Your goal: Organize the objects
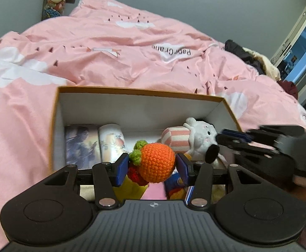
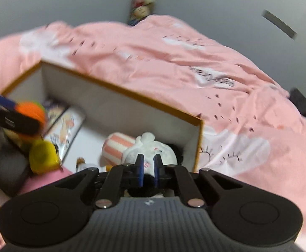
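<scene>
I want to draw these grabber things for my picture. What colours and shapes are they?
Both look alike. The left gripper has a black body with two big round discs at its corners, black linkage bars with silver rivets, a ribbed grey middle plate bearing a small white logo, and two flat blue finger pads. The right gripper has the same black shell, grey ribbed plate, silver rivets and blue pads. No cables or sleeves show.

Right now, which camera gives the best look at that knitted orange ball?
The left wrist view: the orange ball sits sharp and centred between the left hand-held gripper's pads. The right wrist view shows it only as a blurred orange patch at the left edge.
</scene>
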`<state>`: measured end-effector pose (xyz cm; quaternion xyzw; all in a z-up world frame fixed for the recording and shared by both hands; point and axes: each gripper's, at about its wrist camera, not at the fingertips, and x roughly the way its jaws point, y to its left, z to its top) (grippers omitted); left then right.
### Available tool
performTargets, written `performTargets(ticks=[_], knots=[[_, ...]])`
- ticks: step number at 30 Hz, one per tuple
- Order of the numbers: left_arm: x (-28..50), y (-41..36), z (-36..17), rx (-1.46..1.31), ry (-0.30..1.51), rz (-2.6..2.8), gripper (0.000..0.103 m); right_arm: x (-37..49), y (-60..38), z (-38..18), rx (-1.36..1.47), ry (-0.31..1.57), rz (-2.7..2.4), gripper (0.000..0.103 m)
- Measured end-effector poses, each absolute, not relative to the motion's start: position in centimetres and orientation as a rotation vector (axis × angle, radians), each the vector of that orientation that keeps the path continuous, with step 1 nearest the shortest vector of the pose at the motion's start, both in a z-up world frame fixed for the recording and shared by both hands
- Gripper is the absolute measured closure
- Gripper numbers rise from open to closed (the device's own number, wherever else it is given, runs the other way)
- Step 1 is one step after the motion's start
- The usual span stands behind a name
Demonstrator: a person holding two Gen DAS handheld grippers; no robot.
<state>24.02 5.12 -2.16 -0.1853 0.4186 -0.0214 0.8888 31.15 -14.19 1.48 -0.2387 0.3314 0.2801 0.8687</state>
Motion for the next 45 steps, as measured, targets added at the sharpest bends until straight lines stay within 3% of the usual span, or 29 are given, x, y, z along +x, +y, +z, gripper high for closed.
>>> performTargets(ticks=[8, 10, 14, 17, 19, 23, 24, 27, 34, 41, 45], knots=[[28.4, 3.5, -5.3, -0.355, 0.959, -0.045, 0.046, 29.6, -15.9, 1.2, -0.312, 0.678, 0.549, 0.088], [28.8, 3.5, -5.7, -0.357, 0.971, -0.036, 0.046, 29.4, -15.9, 0.8, -0.291, 0.679, 0.546, 0.081], [29.0, 3.6, -6.1, -0.384, 0.971, -0.029, 0.046, 29.1, -16.0, 0.4, -0.266, 0.688, 0.558, 0.078], [29.0, 3.7, -5.9, -0.388, 0.961, -0.016, 0.044, 28.6, -16.1, 0.3, -0.276, 0.681, 0.545, 0.069], [28.8, 3.8, -5.5, -0.396, 0.946, -0.013, 0.042, 28.2, -16.2, 0.4, -0.274, 0.67, 0.528, 0.054], [27.7, 4.0, -4.6, -0.414, 0.915, -0.028, 0.038, 27.0, -16.7, 0.9, -0.234, 0.662, 0.522, 0.05], [27.3, 4.0, -4.2, -0.414, 0.905, -0.023, 0.038, 26.5, -16.9, 1.1, -0.22, 0.656, 0.519, 0.044], [25.3, 3.9, -2.5, -0.392, 0.838, -0.01, 0.038, 25.1, -17.4, 1.9, -0.182, 0.631, 0.504, 0.031], [18.5, 2.6, 2.5, -0.271, 0.625, 0.017, 0.037, 20.8, -19.3, 4.3, -0.012, 0.576, 0.465, 0.021], [12.6, 1.2, 6.4, -0.111, 0.409, 0.12, 0.013, 16.2, -20.0, 6.6, 0.023, 0.437, 0.442, 0.008], [10.5, 0.1, 7.1, 0.006, 0.344, 0.218, 0.013, 14.6, -19.9, 7.2, 0.033, 0.363, 0.424, 0.003]])
